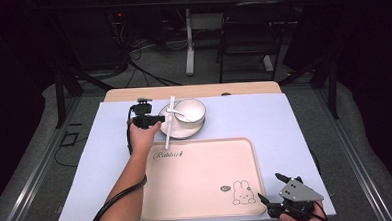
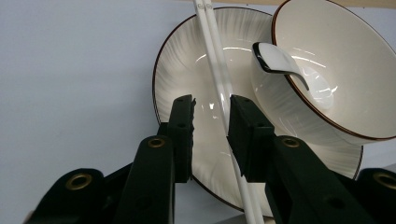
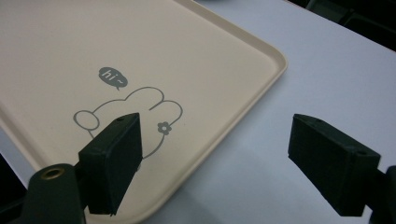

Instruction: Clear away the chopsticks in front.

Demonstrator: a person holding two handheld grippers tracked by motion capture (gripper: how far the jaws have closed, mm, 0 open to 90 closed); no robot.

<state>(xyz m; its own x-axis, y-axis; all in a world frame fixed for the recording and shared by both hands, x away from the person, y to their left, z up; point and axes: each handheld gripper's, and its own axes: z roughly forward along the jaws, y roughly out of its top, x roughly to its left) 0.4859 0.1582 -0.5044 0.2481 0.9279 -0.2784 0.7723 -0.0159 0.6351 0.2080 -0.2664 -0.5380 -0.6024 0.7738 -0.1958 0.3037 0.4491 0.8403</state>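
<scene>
Dark room from the high view: cables on the floor, a chair [image 1: 250, 30] and a second table beyond. Nearer, a desk [image 1: 284, 121] under a pale blue cover carries a beige tray [image 1: 202, 180] bearing script too small to read and a rabbit drawing. Behind the tray, white chopsticks [image 1: 170, 122] lie across a plate [image 1: 182, 130] holding a bowl [image 1: 190, 111]; the left gripper [image 1: 157, 119] reaches them. The right gripper [image 1: 275, 194] hovers at the tray's near corner.

Left gripper view: the fingers [image 2: 247, 126] straddle the chopsticks [image 2: 219, 74], one touching them, the other apart, not yet clenched. A spoon [image 2: 280, 60] rests in the bowl [image 2: 345, 70].

Right gripper view: a speech bubble on the tray [image 3: 196, 42] reads "hi~"; the fingers [image 3: 116, 158] stand released, wide apart.
</scene>
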